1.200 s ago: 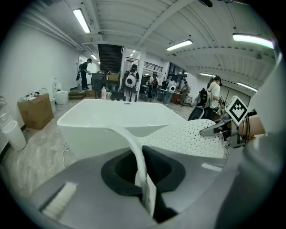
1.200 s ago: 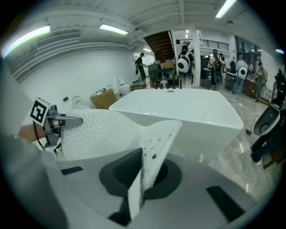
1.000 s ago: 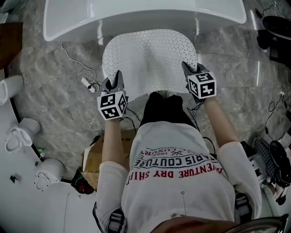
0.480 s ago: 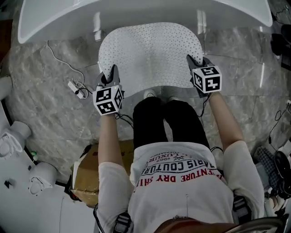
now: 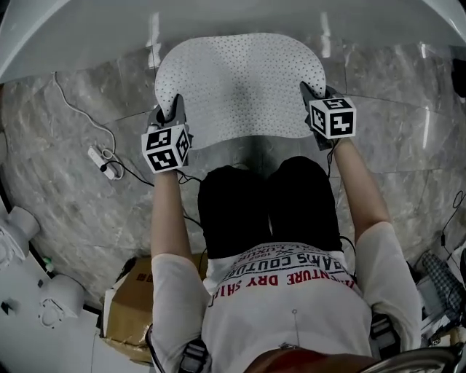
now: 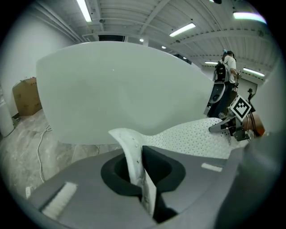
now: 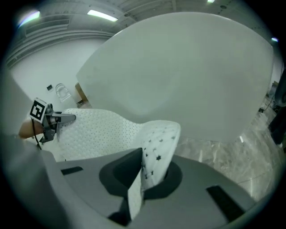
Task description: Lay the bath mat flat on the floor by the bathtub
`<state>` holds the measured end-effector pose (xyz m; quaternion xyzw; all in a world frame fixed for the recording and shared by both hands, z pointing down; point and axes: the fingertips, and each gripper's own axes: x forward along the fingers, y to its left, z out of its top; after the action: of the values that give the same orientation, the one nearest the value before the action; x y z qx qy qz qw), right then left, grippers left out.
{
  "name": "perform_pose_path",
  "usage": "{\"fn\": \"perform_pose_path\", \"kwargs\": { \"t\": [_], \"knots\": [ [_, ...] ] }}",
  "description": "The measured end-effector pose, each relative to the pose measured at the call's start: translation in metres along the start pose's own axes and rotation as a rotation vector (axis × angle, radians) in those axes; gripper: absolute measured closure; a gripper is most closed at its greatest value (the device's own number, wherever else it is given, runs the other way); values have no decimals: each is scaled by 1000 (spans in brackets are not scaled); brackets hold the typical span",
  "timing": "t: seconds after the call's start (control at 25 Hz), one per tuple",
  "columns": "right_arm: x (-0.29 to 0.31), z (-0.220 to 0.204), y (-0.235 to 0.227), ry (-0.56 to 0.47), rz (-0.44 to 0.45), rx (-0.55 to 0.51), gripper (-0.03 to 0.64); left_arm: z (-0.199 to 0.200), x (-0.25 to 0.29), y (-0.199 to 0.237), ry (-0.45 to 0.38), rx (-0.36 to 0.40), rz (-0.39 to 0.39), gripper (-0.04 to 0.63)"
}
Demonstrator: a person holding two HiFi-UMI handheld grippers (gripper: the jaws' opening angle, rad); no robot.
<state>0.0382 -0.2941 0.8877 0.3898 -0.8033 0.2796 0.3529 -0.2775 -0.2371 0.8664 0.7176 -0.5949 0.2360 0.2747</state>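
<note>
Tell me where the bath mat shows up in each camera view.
Head view: bath mat top centre, just below the bathtub.
Left gripper view: clamped in left gripper, stretching right.
Right gripper view: clamped in right gripper, stretching left.
Shared landmark: the white bathtub behind it.

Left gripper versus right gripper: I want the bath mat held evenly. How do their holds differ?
The left gripper pinches the left edge of the bath mat, the right gripper its right edge. In the head view the left gripper sits nearer the person, the right gripper nearer the bathtub. Both are shut on the bath mat.
</note>
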Motion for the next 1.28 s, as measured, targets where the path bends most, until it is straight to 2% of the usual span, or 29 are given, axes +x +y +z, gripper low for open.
{"fn": "perform_pose_path", "kwargs": {
  "t": [0.24,0.36,0.56,0.64,0.8,1.0,1.16,1.28],
  "knots": [
    [54,-26,-25,14,-14,-7,604,-37,55,20,26,44,-9,568],
    [75,-37,-34,39,-24,-36,604,-53,76,28,47,42,-9,568],
    [98,-51,-48,98,-61,-112,604,-73,103,35,99,95,1,568],
    [107,-57,-53,123,-67,-124,604,-82,112,38,116,94,-4,568],
    [127,-78,-67,187,-76,-136,604,-102,129,51,159,34,6,566],
    [143,-105,-93,263,-130,-132,604,-130,141,82,230,-32,102,568],
    [145,-115,-113,252,-186,-76,604,-149,140,96,269,-175,105,556],
    [147,-123,-124,243,-200,-31,603,-158,144,100,279,-186,109,541]
  ]
}}
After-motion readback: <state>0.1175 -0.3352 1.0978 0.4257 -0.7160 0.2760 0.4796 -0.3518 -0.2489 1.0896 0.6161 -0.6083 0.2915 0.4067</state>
